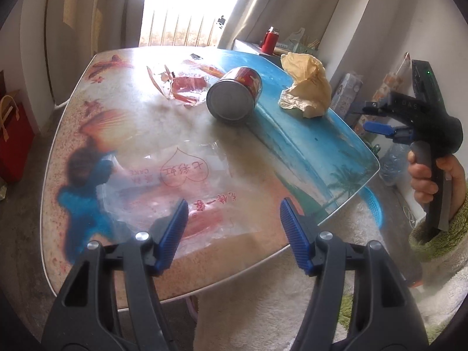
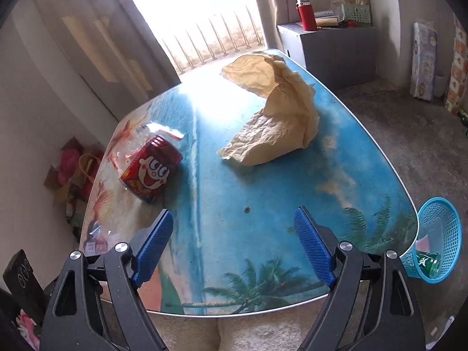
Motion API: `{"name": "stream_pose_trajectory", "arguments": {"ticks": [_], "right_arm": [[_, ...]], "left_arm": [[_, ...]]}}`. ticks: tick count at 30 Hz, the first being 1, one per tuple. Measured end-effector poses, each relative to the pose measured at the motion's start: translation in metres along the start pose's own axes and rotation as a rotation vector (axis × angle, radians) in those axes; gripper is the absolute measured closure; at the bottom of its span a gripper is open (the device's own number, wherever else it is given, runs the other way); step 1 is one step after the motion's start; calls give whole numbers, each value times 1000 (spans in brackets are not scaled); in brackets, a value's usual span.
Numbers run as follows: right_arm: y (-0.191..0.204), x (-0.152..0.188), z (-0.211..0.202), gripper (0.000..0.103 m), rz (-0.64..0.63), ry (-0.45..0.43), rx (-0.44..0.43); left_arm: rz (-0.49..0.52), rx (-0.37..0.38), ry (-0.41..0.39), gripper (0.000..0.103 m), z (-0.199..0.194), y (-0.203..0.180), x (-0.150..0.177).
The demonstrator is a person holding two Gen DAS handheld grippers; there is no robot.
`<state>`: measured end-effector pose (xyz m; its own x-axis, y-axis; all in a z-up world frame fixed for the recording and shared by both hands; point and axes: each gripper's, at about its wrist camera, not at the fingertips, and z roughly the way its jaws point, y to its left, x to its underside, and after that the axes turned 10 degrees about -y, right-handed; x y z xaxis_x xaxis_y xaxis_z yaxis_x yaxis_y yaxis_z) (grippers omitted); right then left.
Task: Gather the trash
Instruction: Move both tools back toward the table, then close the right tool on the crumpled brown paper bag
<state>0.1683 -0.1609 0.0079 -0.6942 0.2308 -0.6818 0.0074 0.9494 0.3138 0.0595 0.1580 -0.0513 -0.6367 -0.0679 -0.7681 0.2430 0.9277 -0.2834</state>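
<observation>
On the beach-print table [image 1: 140, 134] lie a red can [image 1: 234, 95] on its side, a crumpled yellow paper [image 1: 307, 87], a torn red-and-clear wrapper [image 1: 181, 83] and a clear plastic bag with red print [image 1: 181, 187]. My left gripper [image 1: 234, 229] is open just above the near edge of the clear bag. My right gripper [image 2: 234, 245] is open and empty over the table's blue part, short of the paper [image 2: 275, 117] and the can [image 2: 152, 172]. It also shows in the left wrist view [image 1: 380, 117] at the right.
A blue mesh basket [image 2: 438, 234] with some trash in it stands on the floor by the table's right corner. A grey cabinet [image 2: 336, 49] with a red flask [image 2: 305, 14] stands at the back. A red bag [image 1: 13, 137] sits on the floor at left.
</observation>
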Motion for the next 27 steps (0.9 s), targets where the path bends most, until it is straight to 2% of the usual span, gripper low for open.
{"name": "stream_pose_trajectory", "arguments": {"ticks": [5, 9, 14, 18, 19, 20, 21, 22, 23, 27], "right_arm": [[-15, -39, 25, 21, 3, -33, 78], [-14, -71, 43, 21, -21, -74, 97], [-11, -105, 67, 27, -33, -114, 79], [-5, -123, 96, 31, -89, -100, 75], [-5, -125, 105, 38, -104, -82, 78], [-5, -125, 113, 50, -115, -62, 88], [-5, -124, 120, 58, -124, -38, 87], [-4, -121, 124, 75, -129, -19, 76], [-4, -118, 123, 84, -129, -11, 54], [6, -97, 103, 93, -171, -14, -19]], "left_arm": [[-7, -21, 12, 42, 19, 5, -4], [-13, -60, 5, 42, 33, 14, -14], [-43, -87, -26, 42, 37, 22, -31], [-28, -88, -76, 42, 24, 19, -42], [-26, -88, -86, 42, 20, 18, -44], [-24, -87, -96, 42, 15, 17, -46], [-22, -86, -105, 42, 9, 15, -48], [-19, -85, -117, 42, 3, 13, -50], [-16, -81, -129, 42, -3, 10, -51], [-7, -20, -160, 42, -19, -6, -56]]}}
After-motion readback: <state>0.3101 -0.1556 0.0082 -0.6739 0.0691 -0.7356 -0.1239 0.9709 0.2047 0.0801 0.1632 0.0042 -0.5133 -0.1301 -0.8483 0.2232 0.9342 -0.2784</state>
